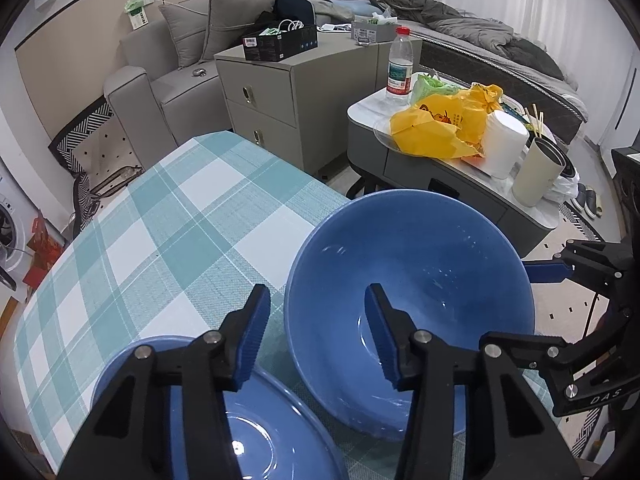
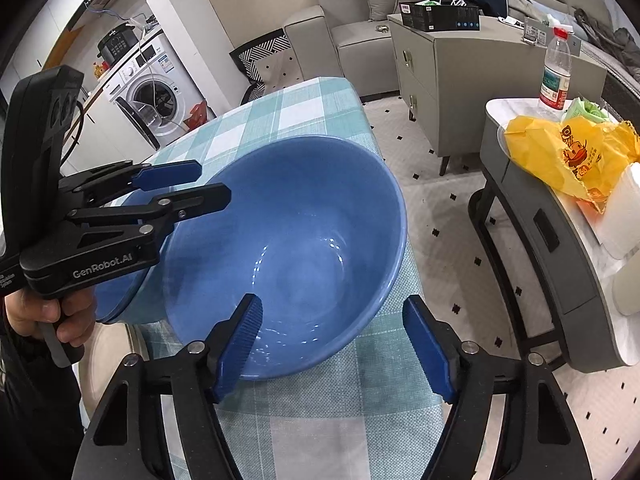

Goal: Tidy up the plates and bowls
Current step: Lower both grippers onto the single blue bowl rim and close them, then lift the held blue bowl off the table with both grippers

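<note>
A large blue bowl (image 1: 420, 280) (image 2: 288, 240) stands on the checked tablecloth (image 1: 160, 240) near the table's right edge. Close against its left side lies a blue plate (image 1: 260, 440) (image 2: 116, 300). My left gripper (image 1: 316, 336) (image 2: 214, 182) straddles the bowl's left rim, one finger inside and one outside, with a gap showing between pad and rim. My right gripper (image 2: 332, 344) (image 1: 528, 308) straddles the near right rim the same way. Its left finger is in the bowl and its right finger stands well clear of the outer wall. Both are open.
A grey side table (image 1: 460, 196) (image 2: 540, 240) to the right carries a yellow bag (image 1: 440, 128), a water bottle (image 1: 400, 64), a paper roll and a cup. A cabinet (image 1: 296, 92), a sofa and a washing machine (image 2: 156, 96) stand beyond. A hand (image 2: 44, 312) holds the left gripper.
</note>
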A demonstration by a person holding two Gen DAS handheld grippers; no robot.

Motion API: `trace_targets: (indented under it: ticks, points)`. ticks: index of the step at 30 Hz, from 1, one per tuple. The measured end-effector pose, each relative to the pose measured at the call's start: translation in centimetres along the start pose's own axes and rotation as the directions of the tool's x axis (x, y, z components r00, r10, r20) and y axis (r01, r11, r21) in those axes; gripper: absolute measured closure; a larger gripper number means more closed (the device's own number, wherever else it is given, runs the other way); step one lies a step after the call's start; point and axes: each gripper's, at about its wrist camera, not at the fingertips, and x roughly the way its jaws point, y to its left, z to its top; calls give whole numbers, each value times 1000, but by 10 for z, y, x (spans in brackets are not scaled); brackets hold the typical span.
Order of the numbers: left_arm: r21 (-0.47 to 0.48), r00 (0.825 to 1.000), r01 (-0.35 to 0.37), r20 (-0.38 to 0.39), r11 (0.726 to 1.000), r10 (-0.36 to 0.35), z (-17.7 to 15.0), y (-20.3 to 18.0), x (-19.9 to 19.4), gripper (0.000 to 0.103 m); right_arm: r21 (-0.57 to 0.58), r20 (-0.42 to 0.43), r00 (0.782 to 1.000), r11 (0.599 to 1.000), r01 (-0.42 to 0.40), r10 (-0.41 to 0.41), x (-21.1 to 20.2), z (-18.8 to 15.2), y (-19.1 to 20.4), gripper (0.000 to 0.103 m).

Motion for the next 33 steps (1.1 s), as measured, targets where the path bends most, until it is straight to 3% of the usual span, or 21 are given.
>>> trace_targets:
  ticks: [10, 16, 19, 33]
  points:
    - [30, 999, 4, -43, 1000, -3, 0, -7, 8, 68, -12, -6, 1000, 1000, -9, 9, 0, -4, 1, 37]
    - [81, 998, -3, -55, 997, 7, -3, -19, 6, 68, 2, 8, 1000, 1000, 1, -1, -5, -5, -3, 38]
    - [92, 998, -8, -60, 996, 13, -4, -22, 5, 68, 20, 22, 1000, 1000, -2, 1, -10, -6, -8, 44]
    - [115, 993, 21, -117, 993, -8, -17, -37, 11, 68, 55, 32, 999, 998, 9, -10, -19, -12, -25, 53]
